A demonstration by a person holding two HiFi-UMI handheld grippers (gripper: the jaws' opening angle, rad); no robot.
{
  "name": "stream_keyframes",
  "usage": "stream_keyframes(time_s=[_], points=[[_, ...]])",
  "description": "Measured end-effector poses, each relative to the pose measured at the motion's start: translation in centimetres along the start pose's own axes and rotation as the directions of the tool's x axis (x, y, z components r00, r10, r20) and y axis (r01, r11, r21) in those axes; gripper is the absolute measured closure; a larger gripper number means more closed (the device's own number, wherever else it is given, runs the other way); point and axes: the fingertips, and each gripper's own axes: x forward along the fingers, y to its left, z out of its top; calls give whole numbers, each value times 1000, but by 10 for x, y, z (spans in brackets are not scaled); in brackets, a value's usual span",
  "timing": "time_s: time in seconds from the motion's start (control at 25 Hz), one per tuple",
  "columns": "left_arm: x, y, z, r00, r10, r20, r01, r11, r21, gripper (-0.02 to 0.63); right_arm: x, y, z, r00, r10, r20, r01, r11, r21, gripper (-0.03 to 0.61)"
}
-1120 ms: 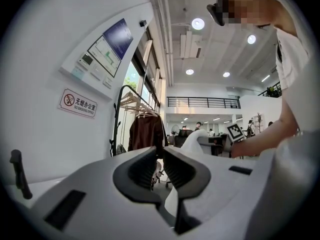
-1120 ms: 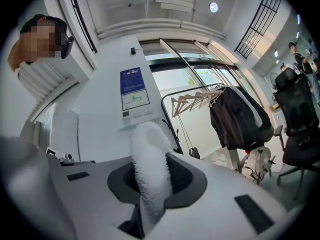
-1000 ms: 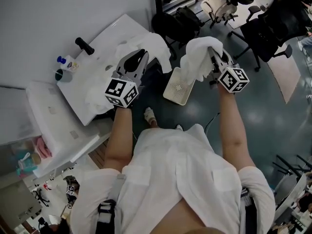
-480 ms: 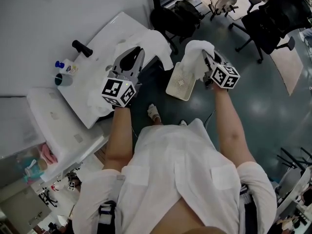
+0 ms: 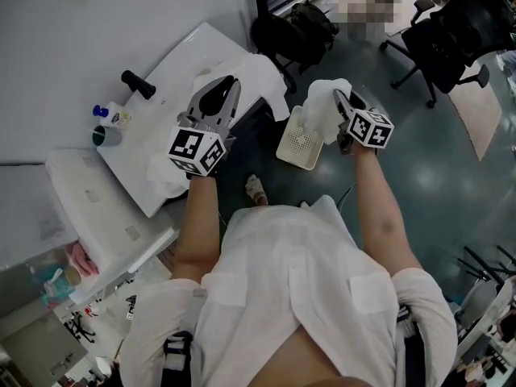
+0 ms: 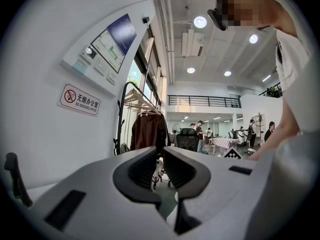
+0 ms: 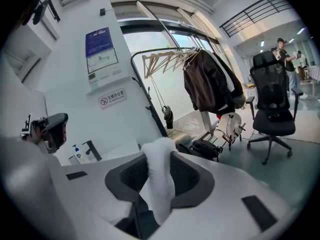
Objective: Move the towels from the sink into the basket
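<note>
My right gripper (image 5: 339, 97) hangs over the white slatted basket (image 5: 300, 145) on the floor, with a white towel (image 5: 319, 101) draped from it. In the right gripper view the towel (image 7: 160, 184) fills the gap between the pads, and the jaws are opening. My left gripper (image 5: 231, 82) hovers above the white sink unit (image 5: 173, 75), its jaws together with nothing between them (image 6: 160, 156). A second white towel (image 5: 256, 77) lies over the sink's far edge. More white cloth (image 5: 164, 172) hangs at its near edge.
A black faucet (image 5: 139, 84), a soap bottle (image 5: 109, 113) and a cup (image 5: 103, 135) stand at the sink's left. A white shelf unit (image 5: 89, 208) sits nearer on the left. Black office chairs (image 5: 451, 31) and a bag (image 5: 310, 27) stand on the dark floor beyond.
My right gripper has come down and in toward the basket with the towel, which now hangs lower and looks smaller. The left gripper has stayed over the sink.
</note>
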Motion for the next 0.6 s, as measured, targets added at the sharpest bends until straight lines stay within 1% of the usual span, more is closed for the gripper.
stream_keyframes(time_s=[0.08,0.24,0.36,0.6], points=[[0,3,0,1000,5,3,-5,1000,-2,568,2,1,-4,1000,2,-17,-3,1000,-16,462],[3,4,1,1000,4,9,-4,1000,-7,567,3,4,11,999,13,29,-13,1000,-9,449],[3,3,2,1000,-1,12,1,1000,-6,567,2,9,21,999,19,47,-18,999,-27,449],[-2,9,6,1000,19,23,-19,1000,-8,567,-1,24,38,994,60,93,-55,997,-54,449]])
